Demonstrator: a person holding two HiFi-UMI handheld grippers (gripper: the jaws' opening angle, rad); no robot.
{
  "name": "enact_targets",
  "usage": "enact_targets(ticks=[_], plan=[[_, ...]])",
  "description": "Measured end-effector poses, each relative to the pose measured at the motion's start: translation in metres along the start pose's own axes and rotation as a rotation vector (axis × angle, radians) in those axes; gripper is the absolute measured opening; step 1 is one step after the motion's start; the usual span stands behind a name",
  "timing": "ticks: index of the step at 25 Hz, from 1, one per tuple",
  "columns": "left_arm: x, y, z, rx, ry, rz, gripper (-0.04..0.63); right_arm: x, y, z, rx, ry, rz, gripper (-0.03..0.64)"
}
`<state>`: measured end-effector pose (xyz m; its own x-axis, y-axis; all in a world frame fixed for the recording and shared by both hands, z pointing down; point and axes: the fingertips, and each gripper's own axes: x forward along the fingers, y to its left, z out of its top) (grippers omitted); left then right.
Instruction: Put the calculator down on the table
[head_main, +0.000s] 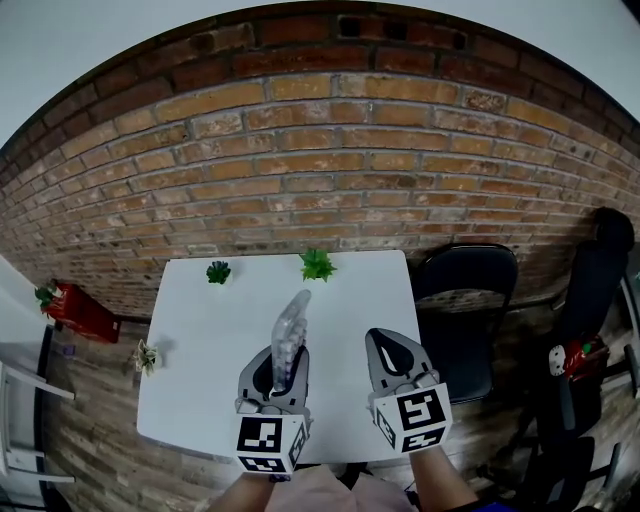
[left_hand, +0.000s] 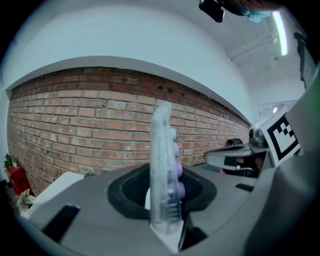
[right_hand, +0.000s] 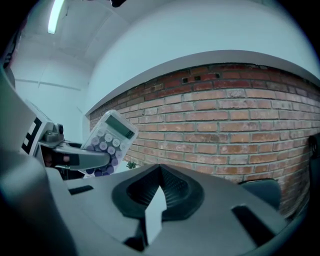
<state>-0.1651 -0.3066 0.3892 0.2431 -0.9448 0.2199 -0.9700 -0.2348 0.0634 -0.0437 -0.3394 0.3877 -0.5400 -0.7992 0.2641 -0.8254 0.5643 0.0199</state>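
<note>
The left hand-held gripper (head_main: 284, 368) is closed on the lower end of the calculator (head_main: 291, 325), which stands upright and edge-on above the tabletop (head_main: 200, 350), not touching it. The right hand-held gripper (head_main: 393, 352) is closed and empty. I think the long free end may pivot in the narrow grip. If it is let go from this height it would drop and bounce, maybe off the near edge.
</note>
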Motion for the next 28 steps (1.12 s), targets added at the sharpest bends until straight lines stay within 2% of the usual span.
enact_targets(ticks=[9,14,23,28], plan=[[0.031,-0.003,-0.059,-0.083,0.142,-0.058,0.135,0.007,-0.023,-0.03,0.038,0.077,-0.043,0.003],[0.046,0.0,-0.097,-0.104,0.227,-0.067,0.135,0.011,-0.031,-0.049,0.056,0.118,-0.061,0.003],[0.063,-0.004,-0.177,-0.239,0.422,-0.13,0.135,0.017,-0.041,-0.068,0.073,0.167,-0.089,0.003],[0.067,-0.002,-0.202,-0.3,0.488,-0.129,0.135,0.021,-0.043,-0.076,0.084,0.182,-0.095,0.003]])
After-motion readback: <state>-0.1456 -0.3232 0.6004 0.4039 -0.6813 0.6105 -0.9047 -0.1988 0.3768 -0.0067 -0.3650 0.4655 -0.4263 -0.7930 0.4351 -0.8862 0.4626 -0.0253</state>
